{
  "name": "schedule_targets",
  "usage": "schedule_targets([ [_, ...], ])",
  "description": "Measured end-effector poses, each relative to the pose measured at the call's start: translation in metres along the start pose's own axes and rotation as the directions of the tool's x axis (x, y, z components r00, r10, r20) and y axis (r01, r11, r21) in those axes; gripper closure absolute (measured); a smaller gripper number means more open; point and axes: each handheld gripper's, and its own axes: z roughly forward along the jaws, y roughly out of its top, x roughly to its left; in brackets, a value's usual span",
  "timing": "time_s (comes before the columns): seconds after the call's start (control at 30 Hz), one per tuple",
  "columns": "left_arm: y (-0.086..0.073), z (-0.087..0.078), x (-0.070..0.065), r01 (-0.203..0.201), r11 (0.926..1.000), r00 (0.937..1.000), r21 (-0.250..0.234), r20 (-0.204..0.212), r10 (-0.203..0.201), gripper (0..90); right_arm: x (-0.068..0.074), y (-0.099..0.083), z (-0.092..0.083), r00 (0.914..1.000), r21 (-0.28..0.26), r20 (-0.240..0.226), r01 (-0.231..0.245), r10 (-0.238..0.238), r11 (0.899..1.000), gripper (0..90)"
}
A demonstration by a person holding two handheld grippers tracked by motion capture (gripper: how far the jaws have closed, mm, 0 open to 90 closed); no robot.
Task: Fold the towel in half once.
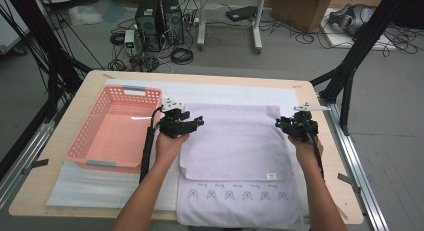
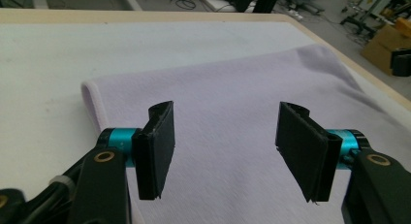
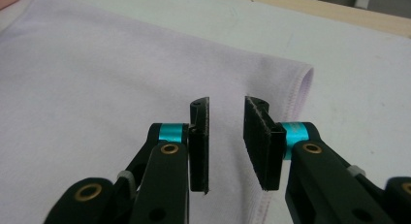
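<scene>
Your lavender towel [image 1: 235, 141] lies folded on the white mat [image 1: 220, 93], its near layer sticking out toward you, just right of the pink basket [image 1: 112, 128]. Your 2 forearms reach in from the near edge. Your left gripper [image 1: 199, 122] hovers over the towel's far left corner, jaws spread wide, nothing between. Your right gripper [image 1: 278, 122] hovers at the far right corner, jaws narrowly parted, empty.

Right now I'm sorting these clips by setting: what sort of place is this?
Probably a lab or workshop set up for recording: computer towers and loose cables on the floor, cardboard boxes, and a black frame around the table.
</scene>
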Motion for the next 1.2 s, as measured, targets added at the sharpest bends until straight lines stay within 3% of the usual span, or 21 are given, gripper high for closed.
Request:
schedule_targets([
  [0.17,-0.018,-0.015,-0.013,-0.034,0.9994,0.9991,0.002,0.024,0.034,44.0,0.008,-0.019,-0.008,0.9996,0.001,-0.027,0.006,-0.006,1.000,71.0],
  [0.4,-0.040,-0.039,-0.018,-0.056,0.9984,0.9975,0.011,0.044,0.055,45.5,0.019,-0.054,-0.027,0.9986,0.014,-0.051,0.016,-0.016,1.000,69.0],
  [0.6,-0.063,-0.059,-0.022,-0.053,0.9983,0.9979,0.025,0.039,0.052,45.5,0.029,-0.085,-0.047,0.9990,0.039,-0.023,0.039,-0.038,0.998,68.2],
  [0.77,-0.081,-0.076,-0.029,-0.061,0.9975,0.9969,0.034,0.052,0.060,45.6,0.035,-0.104,-0.066,0.9981,0.029,-0.021,0.059,-0.058,0.998,68.4],
  [0.97,-0.091,-0.088,-0.032,-0.066,0.9964,0.9964,0.054,0.057,0.063,48.4,0.040,-0.122,-0.086,0.9985,0.020,-0.037,0.041,-0.040,0.999,65.0],
  [1.07,-0.097,-0.089,-0.033,-0.060,0.9950,0.9969,0.079,0.055,0.056,49.0,0.040,-0.128,-0.087,0.9985,0.027,-0.032,0.045,-0.044,0.999,62.3],
  [1.2,-0.098,-0.089,-0.038,-0.063,0.9926,0.9969,0.104,0.054,0.058,53.0,0.040,-0.131,-0.081,0.9982,0.047,-0.032,0.053,-0.051,0.997,66.2],
])
